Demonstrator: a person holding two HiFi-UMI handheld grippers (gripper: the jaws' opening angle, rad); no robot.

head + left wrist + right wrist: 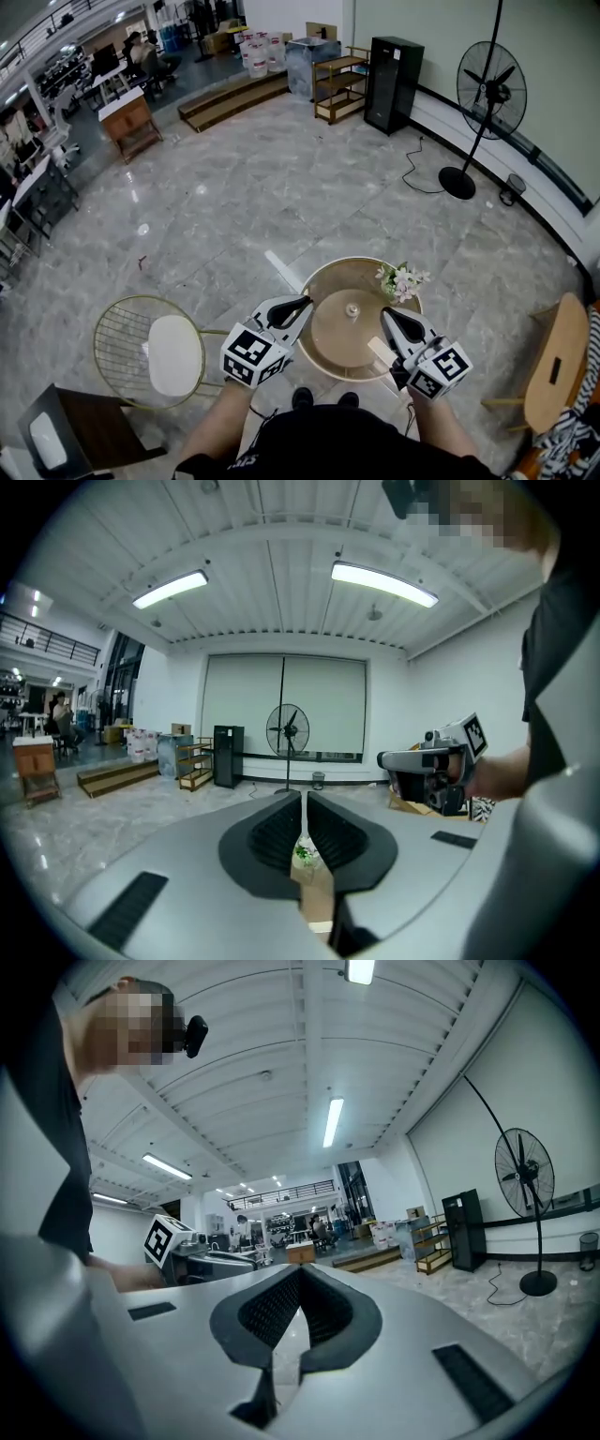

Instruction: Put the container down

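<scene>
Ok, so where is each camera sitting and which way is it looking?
Head view: on the person's head, looking steeply down at the round table; both forearms, the left hand-held gripper and right hand-held gripper show.
Left gripper view: rides the left hand-held gripper, looks across the room along its jaws toward the standing fan; the right one shows.
Right gripper view: rides the right hand-held gripper, faces the far hall; the person's torso shows.
Shared: all three see the fan.

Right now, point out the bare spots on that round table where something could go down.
Little room: the container fills most of the round table. Only the crescent along its far-left rim is bare. The far right holds flowers, the near right a small block. The chair cushion alongside is bare.
</scene>
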